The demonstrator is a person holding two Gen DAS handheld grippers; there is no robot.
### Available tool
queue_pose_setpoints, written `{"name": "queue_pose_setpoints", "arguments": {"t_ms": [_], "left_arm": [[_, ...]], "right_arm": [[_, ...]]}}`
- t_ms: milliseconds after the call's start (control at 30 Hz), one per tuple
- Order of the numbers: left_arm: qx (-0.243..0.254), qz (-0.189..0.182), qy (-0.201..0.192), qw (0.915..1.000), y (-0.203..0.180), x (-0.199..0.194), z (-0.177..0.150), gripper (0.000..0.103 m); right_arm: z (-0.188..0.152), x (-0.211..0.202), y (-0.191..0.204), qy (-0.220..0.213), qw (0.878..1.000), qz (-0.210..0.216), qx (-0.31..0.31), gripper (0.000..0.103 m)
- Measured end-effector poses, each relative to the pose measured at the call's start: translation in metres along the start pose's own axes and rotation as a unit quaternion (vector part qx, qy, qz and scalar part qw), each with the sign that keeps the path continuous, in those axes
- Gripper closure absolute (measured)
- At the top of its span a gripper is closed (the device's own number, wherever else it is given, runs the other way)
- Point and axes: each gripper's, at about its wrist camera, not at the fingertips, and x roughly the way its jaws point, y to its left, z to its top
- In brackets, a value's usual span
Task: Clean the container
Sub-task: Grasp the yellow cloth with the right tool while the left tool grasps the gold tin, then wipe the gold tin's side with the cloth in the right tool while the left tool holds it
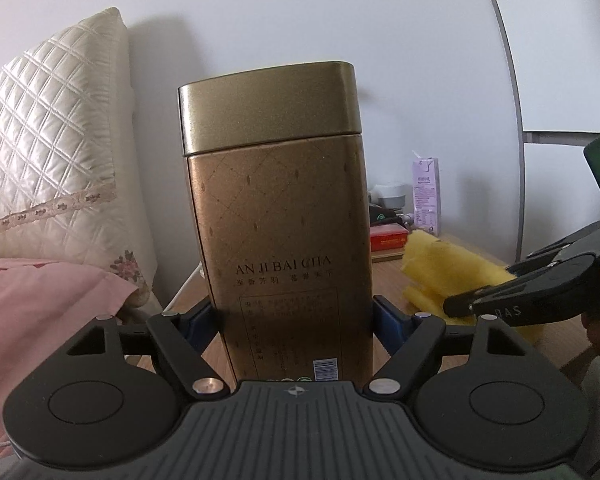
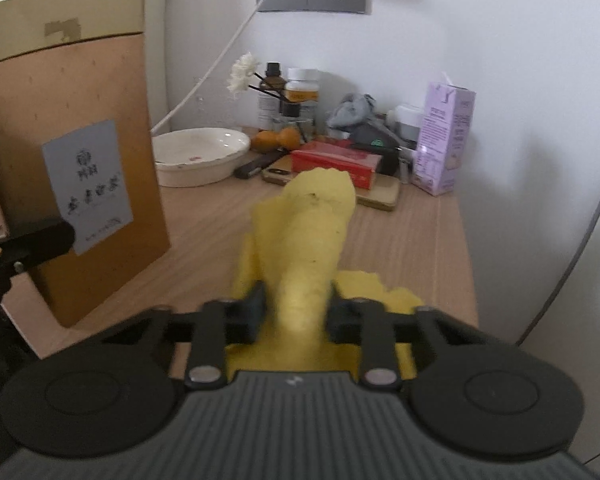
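A tall gold tea tin (image 1: 280,216) with a lid stands upright on the wooden table (image 1: 392,276). My left gripper (image 1: 296,320) is shut on its lower part, blue pads against both sides. The tin also shows at the left of the right wrist view (image 2: 80,168), with a grey label. My right gripper (image 2: 296,312) is shut on a yellow cloth (image 2: 308,232), which sticks up and forward from the jaws to the right of the tin and apart from it. The right gripper (image 1: 460,304) and the cloth (image 1: 448,272) also show at the right of the left wrist view.
At the table's back stand a white dish (image 2: 200,152), small bottles (image 2: 300,92), oranges (image 2: 276,140), a red box (image 2: 336,160) and a purple carton (image 2: 444,140). A charger cable (image 2: 220,60) hangs from a wall socket. A bed with a quilted pillow (image 1: 48,152) lies to the left.
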Motion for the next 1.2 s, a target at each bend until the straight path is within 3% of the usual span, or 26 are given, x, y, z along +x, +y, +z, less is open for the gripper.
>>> {"name": "queue_pose_setpoints", "arguments": {"t_ms": [100,167,267,400,533,633,867,1000,1067,1133,1200], "left_arm": [[0.001,-0.003,-0.005,1.0000,0.000,-0.002,-0.002,0.021],[0.002,-0.002,-0.009,1.0000,-0.002,-0.002,-0.004,0.021],[0.000,0.001,-0.013,0.9999,-0.004,-0.003,-0.006,0.021],[0.004,0.005,-0.020,0.9998,-0.010,-0.001,-0.009,0.021],[0.016,0.010,-0.021,0.9996,-0.017,-0.002,-0.010,0.021],[0.020,0.013,-0.022,0.9995,-0.018,-0.002,-0.010,0.021],[0.022,0.008,-0.024,0.9994,-0.015,-0.002,-0.011,0.021],[0.022,0.004,-0.026,0.9994,-0.015,-0.004,-0.011,0.021],[0.023,0.002,-0.026,0.9994,-0.016,-0.004,-0.011,0.021],[0.025,0.000,-0.026,0.9993,-0.017,-0.004,-0.010,0.021],[0.027,-0.005,-0.028,0.9992,-0.018,-0.004,-0.011,0.021]], "right_arm": [[0.005,-0.004,-0.009,-0.012,0.998,0.029,0.062,0.088],[0.012,-0.013,-0.021,-0.040,0.988,0.059,0.133,0.088],[0.026,-0.030,-0.036,-0.090,0.961,0.102,0.243,0.088],[0.043,-0.046,-0.036,-0.149,0.910,0.182,0.341,0.088],[0.046,-0.041,-0.019,-0.141,0.883,0.236,0.382,0.088],[0.038,-0.033,-0.009,-0.120,0.873,0.247,0.404,0.088],[0.012,-0.017,-0.006,-0.074,0.866,0.221,0.443,0.088],[0.023,-0.028,-0.006,-0.110,0.857,0.243,0.442,0.087],[0.032,-0.034,-0.007,-0.126,0.859,0.247,0.431,0.087],[0.036,-0.035,-0.010,-0.128,0.863,0.244,0.423,0.087],[0.029,-0.030,-0.013,-0.119,0.860,0.237,0.435,0.087]]}}
